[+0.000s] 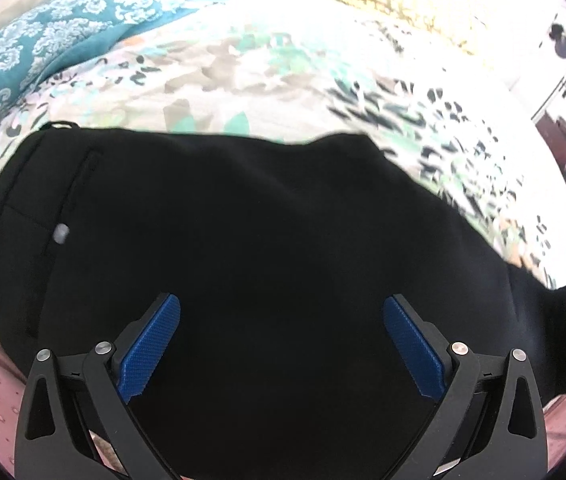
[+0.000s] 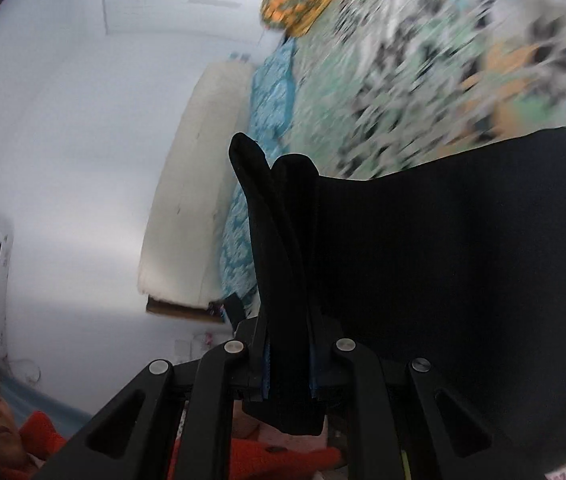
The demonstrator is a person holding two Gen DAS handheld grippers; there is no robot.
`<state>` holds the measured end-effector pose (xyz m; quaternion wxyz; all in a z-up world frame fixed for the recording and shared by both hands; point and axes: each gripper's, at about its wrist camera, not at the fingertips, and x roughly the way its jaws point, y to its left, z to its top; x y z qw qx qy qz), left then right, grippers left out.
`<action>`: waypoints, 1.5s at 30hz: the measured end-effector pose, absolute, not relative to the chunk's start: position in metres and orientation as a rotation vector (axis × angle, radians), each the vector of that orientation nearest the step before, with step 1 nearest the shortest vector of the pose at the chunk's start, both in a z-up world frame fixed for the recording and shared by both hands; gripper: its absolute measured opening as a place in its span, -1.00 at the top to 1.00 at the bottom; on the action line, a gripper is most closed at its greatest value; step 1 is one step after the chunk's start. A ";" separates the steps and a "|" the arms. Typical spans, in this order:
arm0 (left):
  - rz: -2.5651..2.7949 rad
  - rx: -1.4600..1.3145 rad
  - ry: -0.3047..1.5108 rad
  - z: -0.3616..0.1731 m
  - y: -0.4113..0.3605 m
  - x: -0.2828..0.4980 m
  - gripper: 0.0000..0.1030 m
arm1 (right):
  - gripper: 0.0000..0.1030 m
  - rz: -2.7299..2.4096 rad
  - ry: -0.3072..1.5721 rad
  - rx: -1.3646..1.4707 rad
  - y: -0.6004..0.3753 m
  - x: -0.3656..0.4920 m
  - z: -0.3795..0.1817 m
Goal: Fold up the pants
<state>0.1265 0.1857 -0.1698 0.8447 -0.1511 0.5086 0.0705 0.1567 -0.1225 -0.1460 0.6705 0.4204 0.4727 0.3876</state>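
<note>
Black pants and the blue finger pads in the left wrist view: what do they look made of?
Black pants: matte woven cloth, probably; it drapes softly, with stitched pocket seams. Blue finger pads: likely moulded rubber or plastic, given the fine cross-hatched grip texture.

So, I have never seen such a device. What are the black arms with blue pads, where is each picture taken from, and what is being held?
These are two hand-held grippers, one in each hand of a person; no robot is there. Each carries a wide-angle camera looking forward along its two fingers.

In the left wrist picture, the left gripper is open, its blue pads wide apart above black pants lying on a floral bedsheet. It holds nothing.

In the right wrist picture, the right gripper is shut on a bunched edge of the pants, lifted above the bed. The blur suggests movement.
</note>
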 end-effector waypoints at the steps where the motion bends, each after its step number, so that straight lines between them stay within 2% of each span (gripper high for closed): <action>1: 0.149 -0.322 1.062 -0.167 0.187 0.126 -0.98 | 0.72 0.887 1.090 0.908 -0.092 0.161 -0.152; 2: 0.148 -0.325 1.050 -0.165 0.190 0.125 -0.98 | 0.68 0.889 1.117 0.821 -0.060 0.164 -0.158; 4: 0.146 -0.327 1.038 -0.162 0.193 0.124 -0.98 | 0.45 0.862 1.185 0.631 -0.007 0.165 -0.169; 6: 0.149 -0.322 1.037 -0.162 0.196 0.123 -0.98 | -0.02 0.853 1.208 0.520 0.018 0.158 -0.173; 8: 0.147 -0.327 1.035 -0.161 0.198 0.121 -0.98 | -0.14 0.850 1.167 0.451 0.016 0.148 -0.164; 11: 0.126 -0.351 1.023 -0.159 0.198 0.121 -0.98 | -0.44 0.735 1.072 0.328 -0.019 0.133 -0.150; 17: 0.099 -0.262 1.035 -0.161 0.175 0.127 -0.98 | -0.47 0.455 0.966 0.256 -0.113 0.092 -0.150; 22: 0.111 -0.219 1.074 -0.169 0.166 0.127 -0.98 | -0.47 0.358 0.969 0.390 -0.162 0.093 -0.156; 36: 0.172 -0.211 1.120 -0.180 0.174 0.128 -0.97 | -0.47 0.384 0.955 0.318 -0.152 0.096 -0.158; 41: 0.071 -0.302 0.991 -0.151 0.179 0.116 -0.95 | -0.47 0.324 0.934 0.411 -0.175 0.098 -0.160; 44: -0.121 -0.298 0.927 -0.134 0.158 0.111 -0.77 | -0.47 0.302 0.928 0.446 -0.182 0.100 -0.161; 45: -0.171 -0.278 0.938 -0.135 0.148 0.111 -0.61 | -0.47 0.300 0.925 0.447 -0.183 0.101 -0.161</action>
